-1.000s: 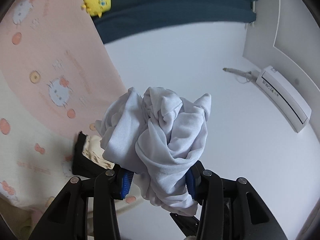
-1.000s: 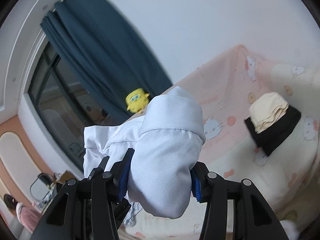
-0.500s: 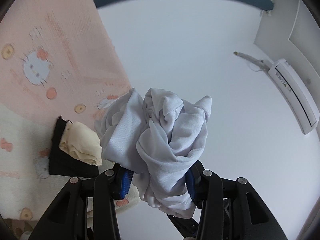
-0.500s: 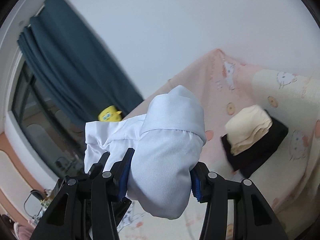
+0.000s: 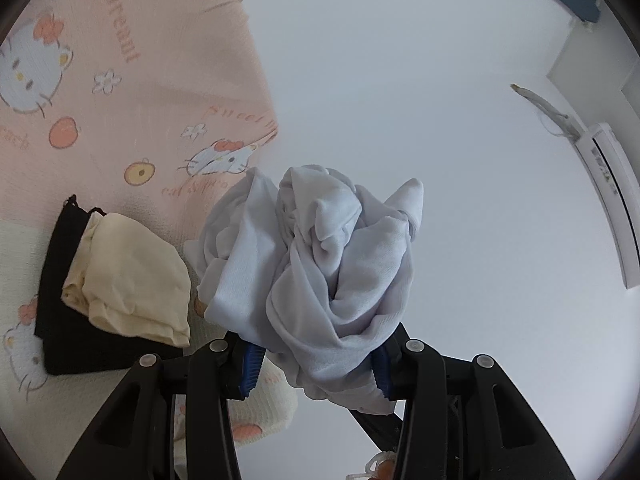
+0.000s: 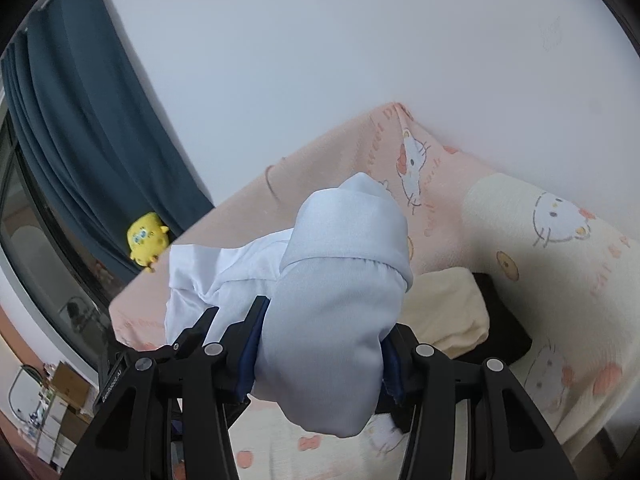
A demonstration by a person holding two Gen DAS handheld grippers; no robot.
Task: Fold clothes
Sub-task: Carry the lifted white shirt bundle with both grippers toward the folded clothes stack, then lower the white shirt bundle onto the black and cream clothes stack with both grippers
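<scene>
A pale blue-white garment is bunched in a thick wad between the blue pads of my left gripper, which is shut on it. In the right wrist view my right gripper is shut on another smooth fold of the same white garment. Both hold it in the air above the bed. A stack of folded clothes lies on the bed: a cream piece on top of a black piece; the cream piece and the black piece show just right of the held cloth in the right wrist view.
The bed carries a pink and cream cartoon-cat blanket against a white wall. An air conditioner hangs high on the wall. A yellow plush toy sits by dark blue curtains and a window.
Both grippers have swept sideways along the bed with the garment still clamped. The cream and black stack has come much closer in both views; the yellow toy has left the left wrist view.
</scene>
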